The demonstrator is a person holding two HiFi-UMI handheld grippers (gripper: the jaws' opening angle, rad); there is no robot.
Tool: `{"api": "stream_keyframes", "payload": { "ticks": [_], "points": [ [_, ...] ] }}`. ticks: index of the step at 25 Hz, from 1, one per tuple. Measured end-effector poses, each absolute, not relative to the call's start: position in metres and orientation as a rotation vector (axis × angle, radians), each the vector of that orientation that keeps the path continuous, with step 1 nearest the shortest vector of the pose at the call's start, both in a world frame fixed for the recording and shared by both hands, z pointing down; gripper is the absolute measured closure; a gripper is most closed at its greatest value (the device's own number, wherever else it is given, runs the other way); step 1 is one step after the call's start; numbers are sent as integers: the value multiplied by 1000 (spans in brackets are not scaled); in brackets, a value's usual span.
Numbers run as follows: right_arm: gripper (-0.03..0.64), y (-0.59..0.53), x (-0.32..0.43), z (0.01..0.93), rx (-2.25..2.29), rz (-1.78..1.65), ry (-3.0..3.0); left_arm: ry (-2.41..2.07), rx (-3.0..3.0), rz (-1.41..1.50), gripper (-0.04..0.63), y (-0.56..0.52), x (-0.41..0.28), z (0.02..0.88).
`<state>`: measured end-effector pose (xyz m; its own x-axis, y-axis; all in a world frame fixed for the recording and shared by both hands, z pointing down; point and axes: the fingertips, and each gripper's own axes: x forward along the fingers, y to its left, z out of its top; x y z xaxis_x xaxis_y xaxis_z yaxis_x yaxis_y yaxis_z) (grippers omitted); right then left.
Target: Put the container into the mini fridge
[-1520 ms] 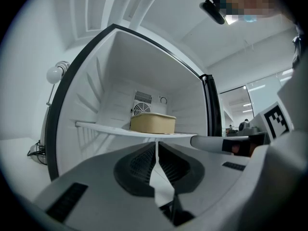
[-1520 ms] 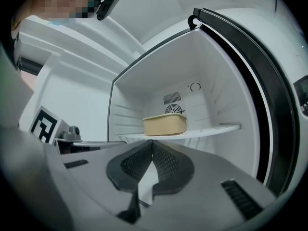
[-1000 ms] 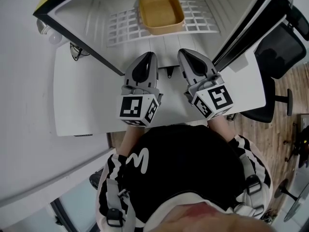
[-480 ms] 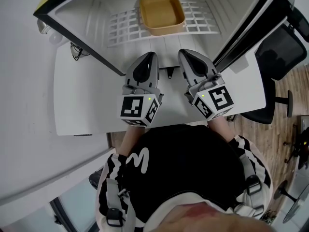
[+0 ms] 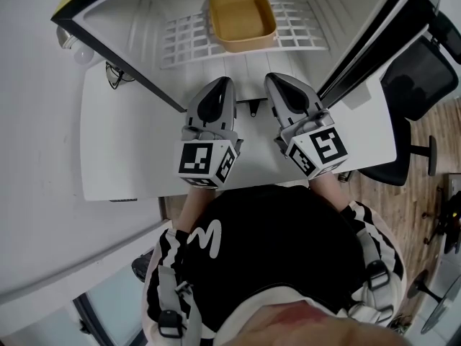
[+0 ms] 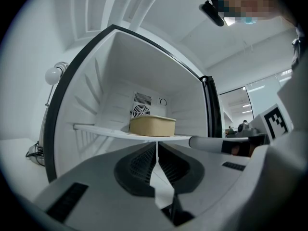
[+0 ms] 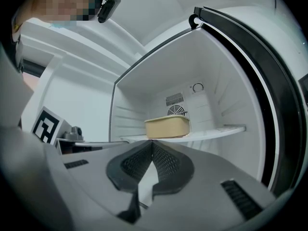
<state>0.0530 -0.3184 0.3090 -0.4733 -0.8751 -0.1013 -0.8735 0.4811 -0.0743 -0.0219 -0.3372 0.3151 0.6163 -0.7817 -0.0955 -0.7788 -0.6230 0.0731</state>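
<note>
The tan open container (image 5: pixel 241 19) sits on the white wire shelf (image 5: pixel 184 38) inside the open mini fridge, in front of the round fan grille. It also shows straight ahead in the left gripper view as the container (image 6: pixel 152 126), and in the right gripper view as the container (image 7: pixel 167 127). My left gripper (image 5: pixel 222 83) and right gripper (image 5: pixel 274 79) hover side by side over the table, just outside the fridge opening and well short of the container. Both are shut with nothing between the jaws, as seen on the left gripper (image 6: pixel 157 144) and the right gripper (image 7: pixel 152 143).
The fridge door (image 5: pixel 374 34) stands swung open at the right. The fridge's dark frame edge (image 5: pixel 119 67) runs along the left. The white table (image 5: pixel 130 150) carries the fridge. A black office chair (image 5: pixel 418 78) stands to the right on the wooden floor.
</note>
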Motion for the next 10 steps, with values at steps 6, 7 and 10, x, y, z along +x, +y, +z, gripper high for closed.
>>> {"api": "stream_keyframes", "payload": {
  "ticks": [6, 7, 10],
  "points": [
    [606, -318, 54, 308, -1556, -7, 2592, -1350, 2803, -181, 575, -337, -22, 315],
    [606, -318, 53, 308, -1555, -7, 2593, -1352, 2801, -181, 575, -337, -22, 315],
    [606, -317, 52, 310, -1547, -9, 2596, -1360, 2797, -180, 575, -335, -24, 316]
  ]
}}
